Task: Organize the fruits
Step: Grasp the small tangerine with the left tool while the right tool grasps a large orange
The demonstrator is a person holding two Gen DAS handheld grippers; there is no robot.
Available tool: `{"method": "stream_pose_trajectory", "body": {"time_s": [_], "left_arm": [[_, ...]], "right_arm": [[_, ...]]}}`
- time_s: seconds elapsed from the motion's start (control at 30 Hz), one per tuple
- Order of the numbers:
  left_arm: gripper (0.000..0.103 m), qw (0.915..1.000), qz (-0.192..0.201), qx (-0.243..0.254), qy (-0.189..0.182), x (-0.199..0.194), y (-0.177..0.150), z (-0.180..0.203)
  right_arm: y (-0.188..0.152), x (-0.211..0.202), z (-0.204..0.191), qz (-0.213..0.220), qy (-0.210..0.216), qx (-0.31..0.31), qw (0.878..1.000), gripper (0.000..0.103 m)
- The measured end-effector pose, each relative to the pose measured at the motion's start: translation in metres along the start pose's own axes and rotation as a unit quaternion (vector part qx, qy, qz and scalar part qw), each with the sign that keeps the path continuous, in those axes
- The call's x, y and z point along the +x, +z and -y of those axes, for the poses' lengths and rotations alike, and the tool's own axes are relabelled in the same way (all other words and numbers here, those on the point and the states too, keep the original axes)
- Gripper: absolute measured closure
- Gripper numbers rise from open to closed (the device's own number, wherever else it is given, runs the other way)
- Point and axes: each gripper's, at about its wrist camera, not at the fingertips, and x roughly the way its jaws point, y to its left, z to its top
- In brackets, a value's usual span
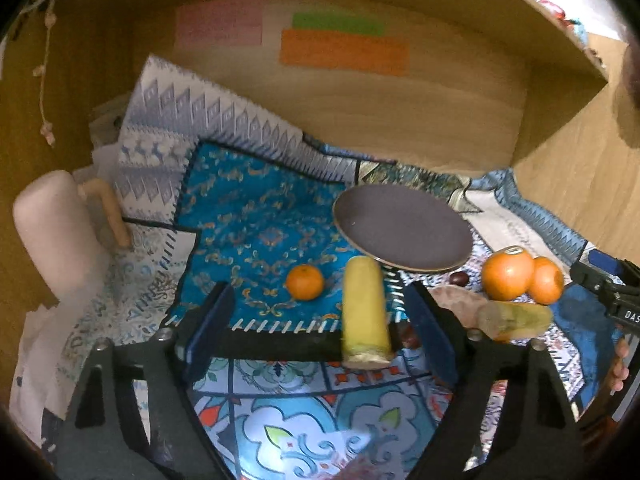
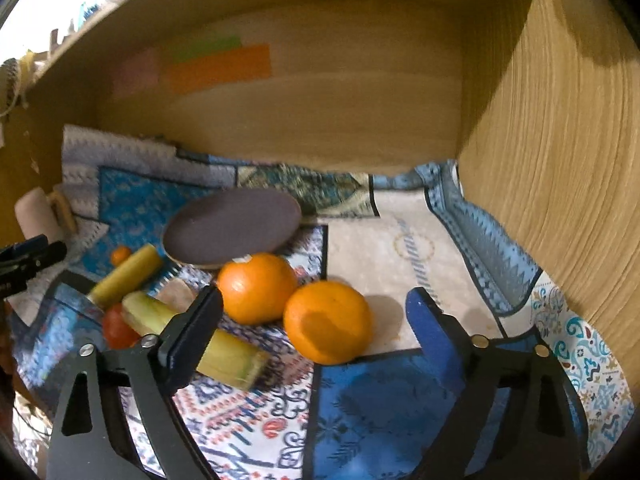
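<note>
A dark round plate [image 1: 402,230] [image 2: 232,226] lies on the patterned cloth. My left gripper [image 1: 320,316] is open; a yellow sugarcane piece [image 1: 366,312] lies between its fingers and a small orange [image 1: 305,282] sits just beyond. A second cane piece [image 1: 520,320] [image 2: 192,336] and two big oranges [image 1: 508,274] [image 1: 546,280] lie to the right. My right gripper [image 2: 316,316] is open, with one big orange [image 2: 328,322] between its fingers and the other [image 2: 256,288] just behind. A red fruit [image 2: 118,328] lies at the left.
The scene sits inside a wooden cabinet with a back wall [image 1: 360,112] and a right side wall [image 2: 560,160]. A pale mug [image 1: 56,232] with a wooden handle stands at the far left. A small dark fruit [image 1: 459,278] lies near the plate.
</note>
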Motion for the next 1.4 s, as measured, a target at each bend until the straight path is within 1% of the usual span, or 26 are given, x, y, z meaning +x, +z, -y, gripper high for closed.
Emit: {"method": "stream_pose_trajectory", "body": {"time_s": [0.1,0.17,0.27,0.33,0.53,0.63,0.67,0.7,0.77,0.87,0.97,1.0,1.1,1.27,1.4], "left_arm": [[0.027,0.9997,-0.024,0.001,0.001,0.018,0.003,-0.008],[0.031,0.9993,-0.038,0.0,-0.002,0.028,0.004,-0.011],[0.034,0.9978,-0.065,0.001,-0.006,0.046,0.006,-0.016],[0.038,0.9971,-0.076,0.004,-0.007,0.053,0.007,-0.016],[0.039,0.9939,-0.108,0.023,-0.013,0.079,0.012,-0.017],[0.039,0.9913,-0.127,0.021,-0.026,0.093,0.013,-0.016],[0.04,0.9887,-0.146,0.013,-0.032,0.097,0.013,-0.016],[0.04,0.9883,-0.149,0.013,-0.031,0.101,0.014,-0.016],[0.04,0.9878,-0.152,0.013,-0.031,0.106,0.015,-0.015],[0.045,0.9863,-0.161,0.009,-0.036,0.114,0.017,-0.016],[0.05,0.9851,-0.167,0.006,-0.039,0.122,0.017,-0.016],[0.053,0.9846,-0.171,0.004,-0.039,0.124,0.018,-0.017],[0.068,0.9828,-0.179,0.001,-0.044,0.132,0.016,-0.017],[0.068,0.9845,-0.171,0.002,-0.042,0.126,0.017,-0.017],[0.068,0.9878,-0.151,0.009,-0.036,0.11,0.021,-0.016]], "right_arm": [[-0.004,0.01,0.006,-0.023,0.004,0.012,1.0,0.018],[-0.006,0.016,0.009,-0.04,0.007,0.014,0.999,0.023],[-0.007,0.026,0.01,-0.057,0.009,0.016,0.998,0.025],[-0.007,0.031,0.01,-0.066,0.009,0.016,0.998,0.025],[-0.004,0.045,0.017,-0.092,0.018,0.021,0.995,0.026],[-0.004,0.054,0.019,-0.111,0.023,0.025,0.993,0.026],[-0.004,0.056,0.021,-0.115,0.025,0.027,0.993,0.027],[-0.004,0.058,0.022,-0.119,0.031,0.03,0.992,0.028],[-0.004,0.061,0.022,-0.125,0.043,0.037,0.991,0.034],[-0.004,0.064,0.022,-0.127,0.052,0.038,0.99,0.038],[-0.003,0.066,0.021,-0.123,0.055,0.031,0.99,0.038],[-0.003,0.066,0.021,-0.122,0.055,0.03,0.99,0.038],[-0.004,0.066,0.021,-0.119,0.054,0.028,0.991,0.039],[-0.003,0.065,0.021,-0.116,0.052,0.026,0.992,0.039],[0.001,0.061,0.023,-0.108,0.045,0.025,0.993,0.039]]}}
